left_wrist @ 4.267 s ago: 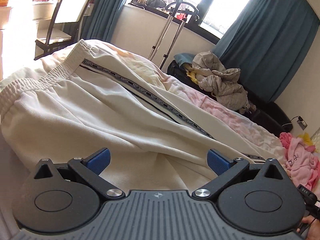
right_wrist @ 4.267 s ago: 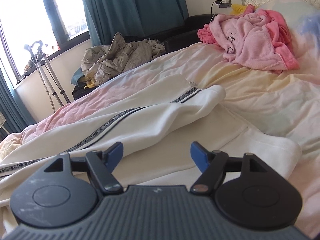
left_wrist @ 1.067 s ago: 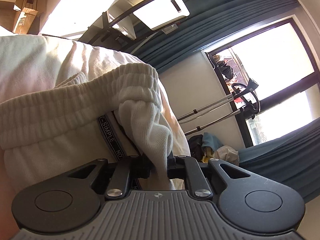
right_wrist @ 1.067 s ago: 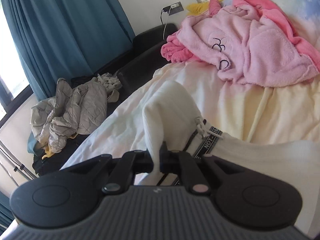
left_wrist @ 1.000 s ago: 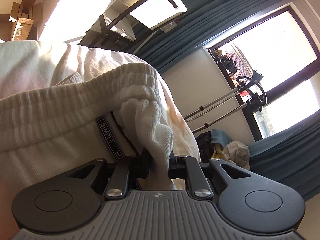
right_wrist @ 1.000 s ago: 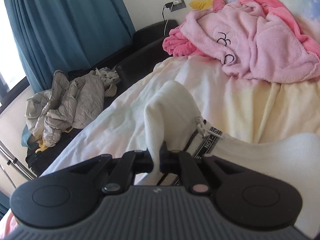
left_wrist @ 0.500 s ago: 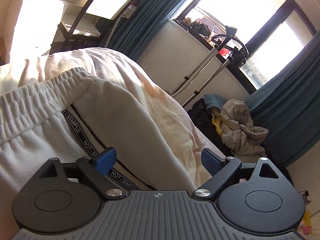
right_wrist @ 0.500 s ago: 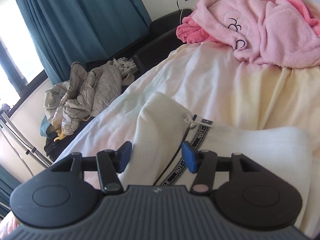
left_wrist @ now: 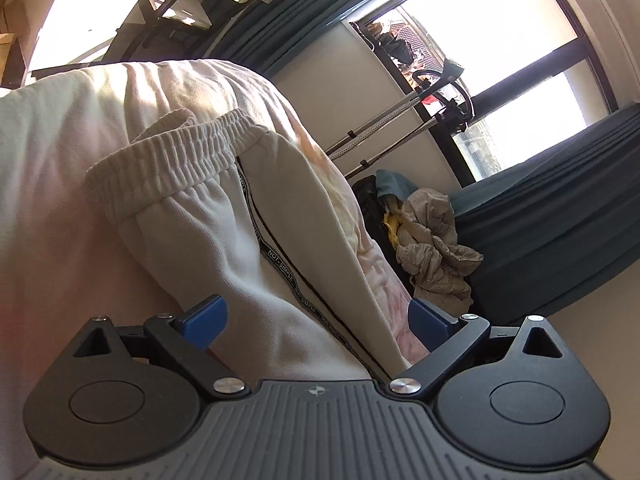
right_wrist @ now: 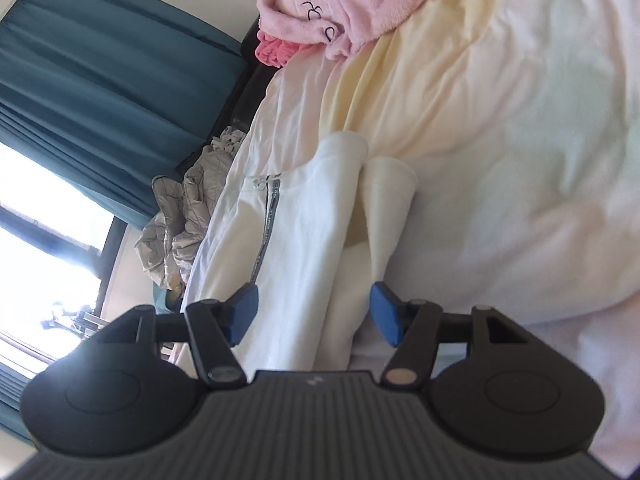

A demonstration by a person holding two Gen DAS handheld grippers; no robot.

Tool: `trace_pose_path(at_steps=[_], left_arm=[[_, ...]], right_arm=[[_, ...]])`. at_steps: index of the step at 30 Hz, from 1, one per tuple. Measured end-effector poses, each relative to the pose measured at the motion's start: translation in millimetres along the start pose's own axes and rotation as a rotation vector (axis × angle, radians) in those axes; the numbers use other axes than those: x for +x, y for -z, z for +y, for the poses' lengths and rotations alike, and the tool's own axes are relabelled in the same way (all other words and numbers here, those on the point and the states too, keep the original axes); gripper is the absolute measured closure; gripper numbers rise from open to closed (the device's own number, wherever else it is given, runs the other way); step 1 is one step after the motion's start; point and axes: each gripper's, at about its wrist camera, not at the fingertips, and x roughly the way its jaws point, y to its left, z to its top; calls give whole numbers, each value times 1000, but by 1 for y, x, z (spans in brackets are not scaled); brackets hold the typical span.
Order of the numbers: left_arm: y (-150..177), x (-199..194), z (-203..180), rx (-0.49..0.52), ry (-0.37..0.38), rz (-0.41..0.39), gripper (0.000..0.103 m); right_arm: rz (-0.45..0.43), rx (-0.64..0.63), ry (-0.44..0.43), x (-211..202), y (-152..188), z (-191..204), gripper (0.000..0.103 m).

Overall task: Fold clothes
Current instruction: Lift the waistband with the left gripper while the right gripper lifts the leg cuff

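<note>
Left wrist: left gripper [left_wrist: 316, 322] opening over white trousers [left_wrist: 224, 240]; right gripper [right_wrist: 312, 312] opening, gripping nothing

Cream trousers [left_wrist: 192, 216] with a black lettered side stripe [left_wrist: 280, 264], teal curtains [right_wrist: 100, 92], pink robe [right_wrist: 352, 4].

Open bedding [right_wrist: 520, 128] is seen across the right half of the right wrist frame, unobstructed. At the top, the way is blocked by a pink robe [right_wrist: 340, 4]. In the left wrist frame, the centre is filled by white trousers [left_wrist: 208, 208]; at right, a crumpled jacket [left_wrist: 434, 248] and crutches [left_wrist: 384, 128] are seen.
</note>
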Motion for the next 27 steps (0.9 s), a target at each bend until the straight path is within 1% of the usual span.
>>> trace_pose_path(at_steps=[2, 5, 6, 7, 8, 10, 12, 14, 18, 20, 21, 22, 23, 24, 25, 27], left_arm=[[-3, -2, 17, -91, 0, 10, 5], [-5, 5, 38, -224, -3, 39, 5], [-5, 10, 43, -250, -3, 54, 5], [-5, 16, 47, -267, -6, 70, 5], [-5, 23, 49, -268, -13, 84, 5], [-3, 34, 52, -266, -19, 107, 5], [-1, 48, 56, -286, -1, 121, 5], [-1, 57, 57, -288, 8, 112, 5], [-4, 73, 52, -246, 31, 60, 7], [-5, 81, 48, -219, 23, 17, 15], [-5, 85, 46, -209, 18, -5, 22], [-5, 87, 45, -209, 10, -26, 32], [-4, 89, 47, -225, -2, -45, 38], [-2, 90, 48, -245, -15, -63, 56], [-2, 90, 50, -265, -26, -78, 69], [-1, 89, 51, -285, -34, -98, 74]], right_arm=[[58, 8, -17, -1, 4, 4, 37], [146, -20, -7, 3, 17, 14, 36], [169, -30, 0, 6, 21, 16, 36], [169, -34, -2, 9, 23, 17, 36], [166, -37, -5, 12, 26, 17, 36], [120, -34, -2, 18, 25, 14, 36], [85, -41, 9, 26, 23, 10, 36], [58, -56, -11, 37, 22, 8, 37], [-21, -75, -66, 56, 19, 9, 38], [-62, -92, -67, 65, 18, 12, 41], [-89, -104, -61, 71, 18, 12, 46], [-106, -113, -50, 76, 18, 13, 58], [-115, -121, -37, 80, 19, 14, 65], [-121, -125, -18, 84, 19, 12, 78], [-127, -128, -1, 87, 19, 11, 82], [-131, -127, 3, 89, 18, 11, 86]])
